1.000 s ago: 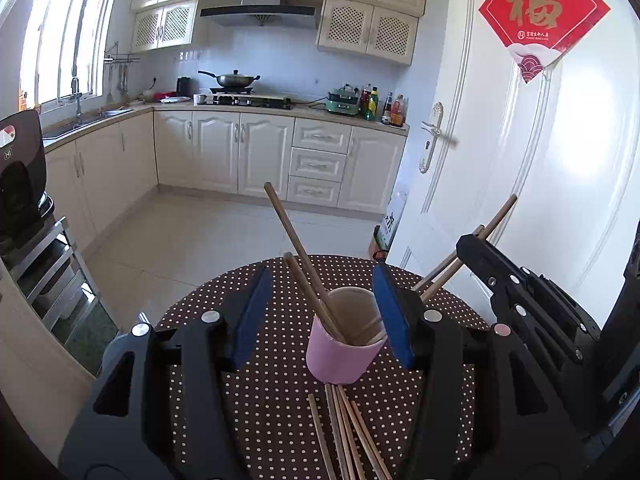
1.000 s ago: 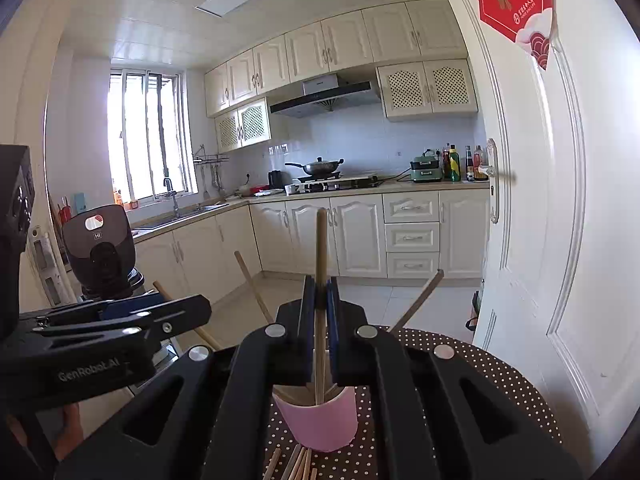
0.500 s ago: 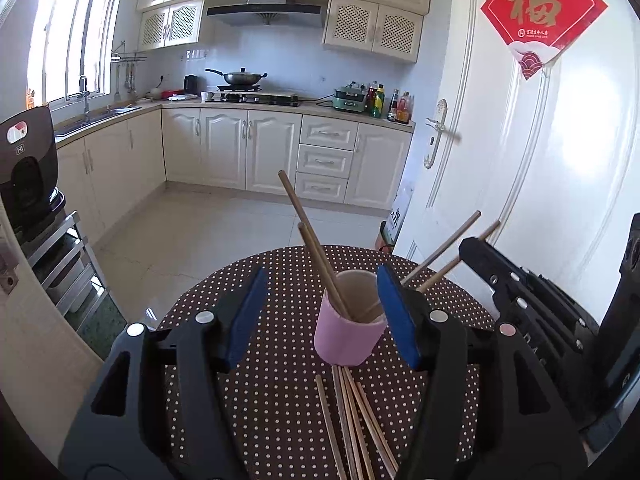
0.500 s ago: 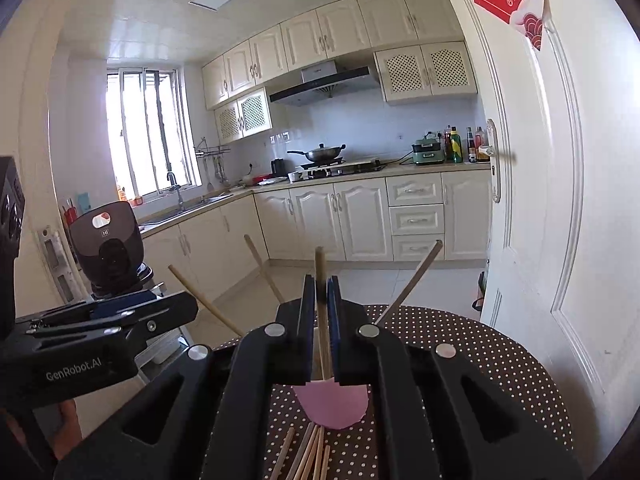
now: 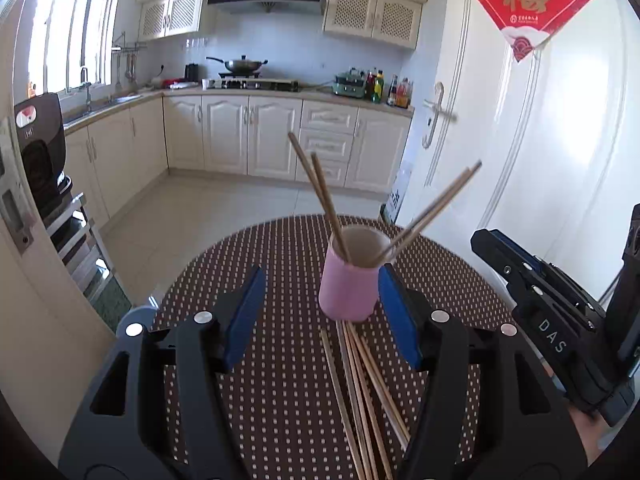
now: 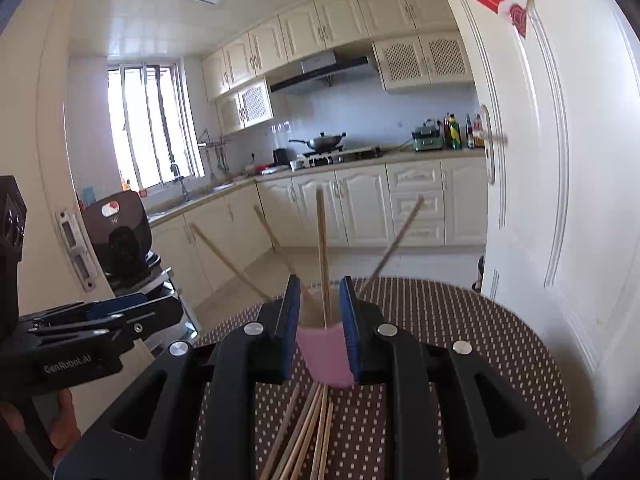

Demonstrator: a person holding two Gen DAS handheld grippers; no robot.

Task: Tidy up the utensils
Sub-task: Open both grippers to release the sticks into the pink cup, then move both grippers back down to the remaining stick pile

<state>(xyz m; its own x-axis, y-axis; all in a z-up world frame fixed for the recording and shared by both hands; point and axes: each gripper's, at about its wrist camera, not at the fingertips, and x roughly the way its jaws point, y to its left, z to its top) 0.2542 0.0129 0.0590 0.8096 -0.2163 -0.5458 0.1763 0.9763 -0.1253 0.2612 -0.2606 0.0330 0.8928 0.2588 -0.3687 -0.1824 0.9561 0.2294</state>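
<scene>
A pink cup (image 5: 349,286) stands on the round dotted table (image 5: 280,360) and holds several wooden chopsticks (image 5: 320,196) that lean out. More chopsticks (image 5: 360,392) lie flat in front of the cup. My left gripper (image 5: 320,320) is open and empty, just short of the cup. My right gripper (image 6: 320,328) is open, with the cup (image 6: 324,356) and an upright chopstick (image 6: 322,256) seen between its pads. It also shows at the right in the left wrist view (image 5: 540,300).
The loose chopsticks also show in the right wrist view (image 6: 308,436). A white door (image 5: 540,160) stands close behind the table at the right. A black appliance (image 5: 40,152) on a rack is at the left. Kitchen cabinets (image 5: 280,140) lie beyond.
My right gripper has opened and let go of the chopstick, which now stands in the cup. Both grippers have drawn back from the cup.
</scene>
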